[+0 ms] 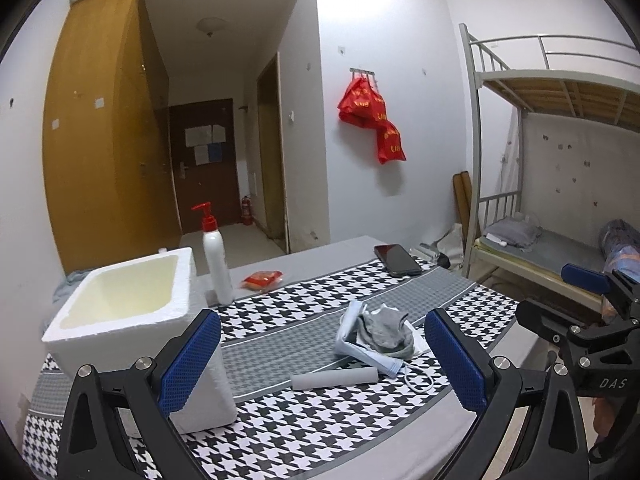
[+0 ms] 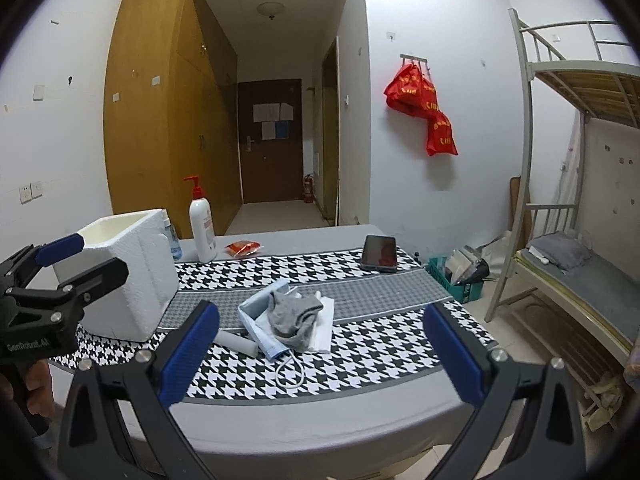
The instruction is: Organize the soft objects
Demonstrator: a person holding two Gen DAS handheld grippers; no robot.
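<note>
both claws, left claw [image 1: 320, 364] and right claw [image 2: 320, 356], hang released above the table [image 2: 320, 424]; the limp, light grey sock [image 2: 294, 320] should pinch easily at its bunched middle.

1. A table [image 2: 280, 420] with a grey top carries a black-and-white houndstooth cloth [image 2: 360, 356] with grey bands.
2. On the left stands a white foam box [image 1: 132, 320].
3. Just beside it, farther back, stands a white pump bottle [image 1: 216, 256], with a red packet [image 1: 262, 280] to its right.
4. At the far right lies a dark phone [image 1: 397, 260].
5. In the middle lies a pile: a grey sock [image 2: 294, 316] on a blue face mask [image 2: 260, 320] and white tissue [image 2: 324, 328], with a grey roll [image 1: 334, 378] on the near side.
</note>
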